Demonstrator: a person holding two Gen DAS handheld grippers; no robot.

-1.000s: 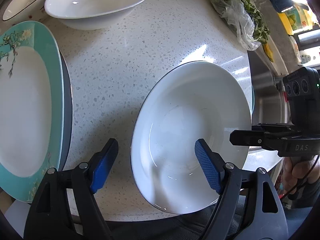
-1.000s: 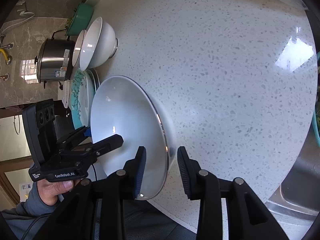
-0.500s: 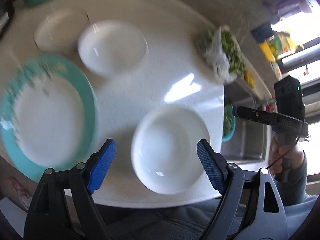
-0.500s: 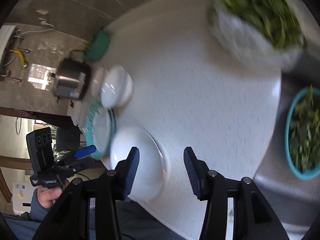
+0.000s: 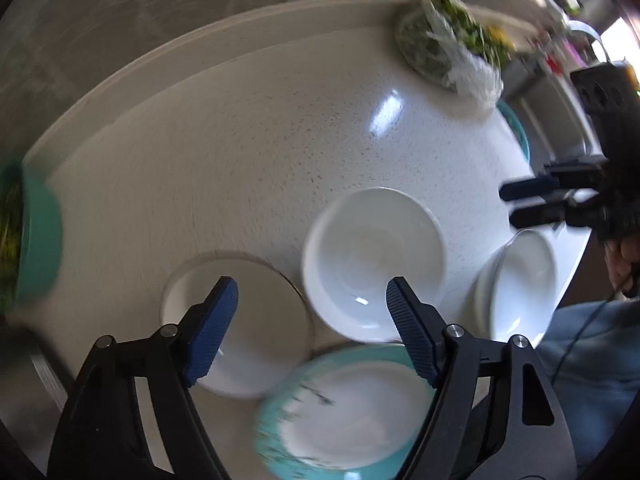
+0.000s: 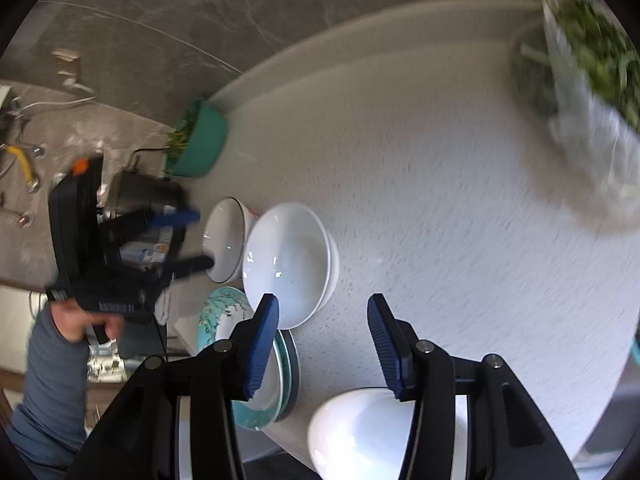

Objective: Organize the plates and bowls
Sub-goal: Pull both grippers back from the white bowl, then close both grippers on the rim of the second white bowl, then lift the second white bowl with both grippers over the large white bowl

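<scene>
Hovering above the speckled bench (image 5: 280, 128), left gripper (image 5: 312, 300) fingers parted and just narrowed with nothing grasped, right gripper (image 6: 322, 340) likewise released, white bowl (image 5: 372, 256) set beside the teal-rimmed plate (image 5: 348, 412), another bowl (image 6: 360, 432) at the bench edge.

Looks like a home kitchen — a speckled white stone surface (image 6: 440, 200) with a steel rice cooker (image 6: 148, 196) at its far left end, a teal basin of greens (image 6: 200, 140) just behind that cooker, bagged leafy veg (image 6: 592, 80) well across from it — grey marble-look wall behind.
</scene>
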